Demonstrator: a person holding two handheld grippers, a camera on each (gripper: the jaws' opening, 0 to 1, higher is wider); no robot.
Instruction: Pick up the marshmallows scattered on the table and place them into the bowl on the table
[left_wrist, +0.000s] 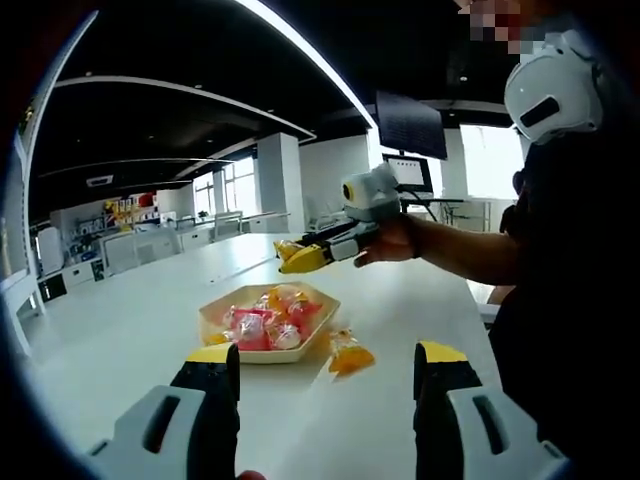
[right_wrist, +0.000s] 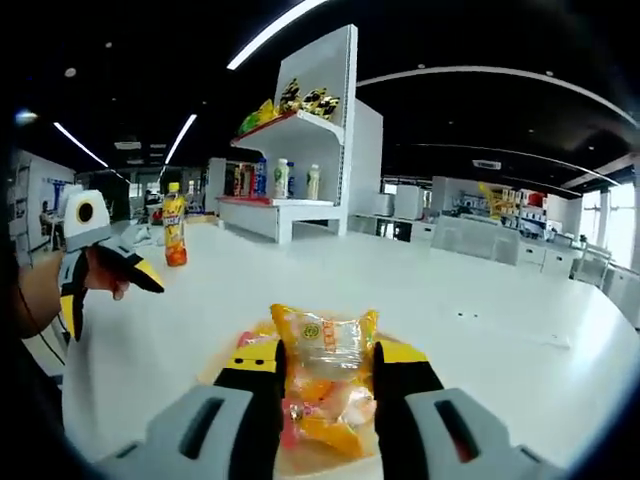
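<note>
Left gripper (left_wrist: 327, 365) hangs over the bench (left_wrist: 120, 330), jaws wide with nothing between them, bowl (left_wrist: 268, 322) of marshmallows ahead and one orange marshmallow (left_wrist: 350, 353) just right of it. Right gripper (right_wrist: 325, 372) pinches a yellow-topped marshmallow packet (right_wrist: 325, 345) above the bowl; its view adds a drink bottle (right_wrist: 175, 225) far left.

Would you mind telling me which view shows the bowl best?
The left gripper view: the bowl sits whole on the white table, its rim and the wrapped sweets inside in plain sight. In the right gripper view the bowl is mostly hidden behind the right gripper and the orange packet it holds.
</note>
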